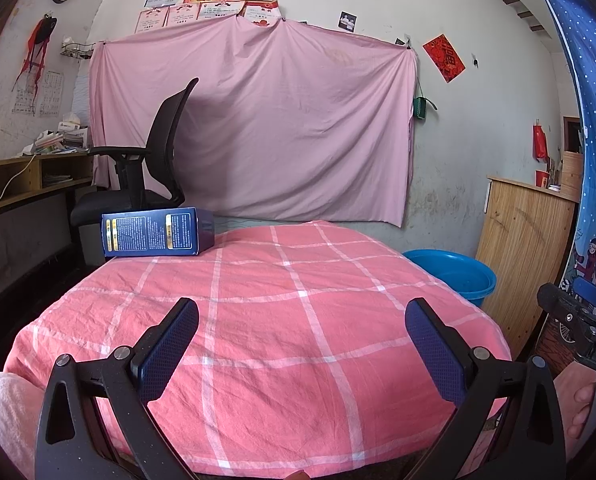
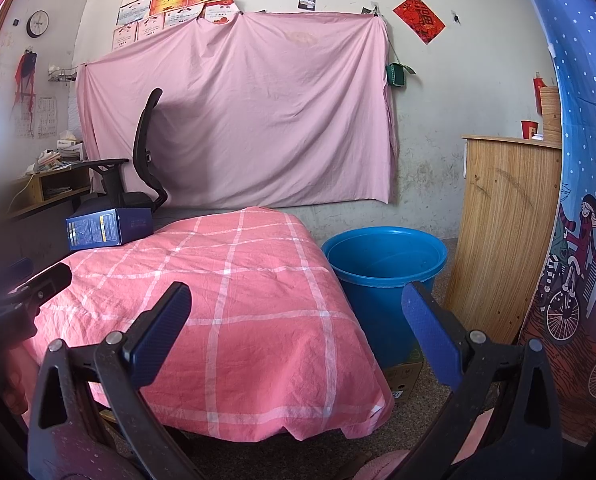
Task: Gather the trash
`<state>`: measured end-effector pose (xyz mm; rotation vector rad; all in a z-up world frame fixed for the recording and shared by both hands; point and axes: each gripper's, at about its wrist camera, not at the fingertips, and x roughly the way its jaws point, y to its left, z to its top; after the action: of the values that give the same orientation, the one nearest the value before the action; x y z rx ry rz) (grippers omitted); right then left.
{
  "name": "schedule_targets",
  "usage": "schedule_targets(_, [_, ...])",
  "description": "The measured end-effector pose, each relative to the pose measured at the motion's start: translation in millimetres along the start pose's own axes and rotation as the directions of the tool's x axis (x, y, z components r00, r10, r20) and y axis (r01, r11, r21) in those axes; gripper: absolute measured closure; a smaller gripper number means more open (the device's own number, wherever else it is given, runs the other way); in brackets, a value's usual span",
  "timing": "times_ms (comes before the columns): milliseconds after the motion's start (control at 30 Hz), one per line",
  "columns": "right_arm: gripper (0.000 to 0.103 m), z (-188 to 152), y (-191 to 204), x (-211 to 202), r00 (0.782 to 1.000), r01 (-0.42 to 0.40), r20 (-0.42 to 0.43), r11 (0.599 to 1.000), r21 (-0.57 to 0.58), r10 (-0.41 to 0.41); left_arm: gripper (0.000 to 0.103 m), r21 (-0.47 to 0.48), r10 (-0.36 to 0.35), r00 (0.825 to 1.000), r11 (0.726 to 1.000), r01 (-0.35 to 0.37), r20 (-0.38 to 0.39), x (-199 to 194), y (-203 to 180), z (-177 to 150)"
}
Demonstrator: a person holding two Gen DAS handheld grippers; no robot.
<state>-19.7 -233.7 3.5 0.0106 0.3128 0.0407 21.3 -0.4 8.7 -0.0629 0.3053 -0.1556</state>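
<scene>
A dark blue carton box [image 1: 154, 233] lies on its side at the far left corner of a table covered with a pink checked cloth [image 1: 282, 320]; it also shows in the right wrist view [image 2: 106, 228]. A blue plastic bucket [image 2: 381, 268] stands on the floor right of the table, also seen in the left wrist view [image 1: 453, 276]. My left gripper [image 1: 301, 320] is open and empty over the near part of the cloth. My right gripper [image 2: 296, 308] is open and empty, over the table's near right corner.
A black office chair [image 1: 154, 168] stands behind the table's left side. A wooden board [image 2: 501, 232] leans right of the bucket. A cardboard box [image 2: 405, 372] sits on the floor under the bucket. A desk with papers [image 1: 30, 172] runs along the left wall.
</scene>
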Motion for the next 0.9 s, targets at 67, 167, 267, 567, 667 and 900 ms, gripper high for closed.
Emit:
schedule_targets(67, [0.000,0.0,0.5,-0.1,1.000,0.000,0.000,1.000,0.001,0.000,0.002,0.000,0.001,1.000,1.000,-0.001,0.000,-0.1,-0.3,-0.2])
schedule_targets(167, [0.000,0.0,0.3,-0.4,1.000,0.000,0.001,1.000,0.001,0.000,0.002,-0.001,0.001,1.000,1.000,-0.001,0.000,-0.1,-0.5,-0.3])
schedule_targets(267, [0.000,0.1,0.3,-0.3,1.000,0.000,0.001,1.000,0.001,0.000,0.002,-0.001,0.001,1.000,1.000,-0.001,0.001,-0.1,-0.3,0.4])
schedule_targets(567, [0.000,-0.1,0.3,-0.3,1.000,0.000,0.001,1.000,0.001,0.000,0.002,-0.001,0.002,1.000,1.000,-0.002,0.001,-0.3,-0.7,-0.2])
schedule_targets(667, [0.000,-0.2,0.5,-0.5,1.000,0.001,0.002,1.000,0.001,-0.001,0.002,-0.002,0.001,1.000,1.000,-0.001,0.003,-0.4,-0.5,-0.3])
schedule_targets(900, [0.000,-0.3,0.7,-0.8,1.000,0.001,0.001,1.000,0.001,-0.001,0.002,-0.001,0.002,1.000,1.000,-0.002,0.003,-0.4,-1.0,-0.7])
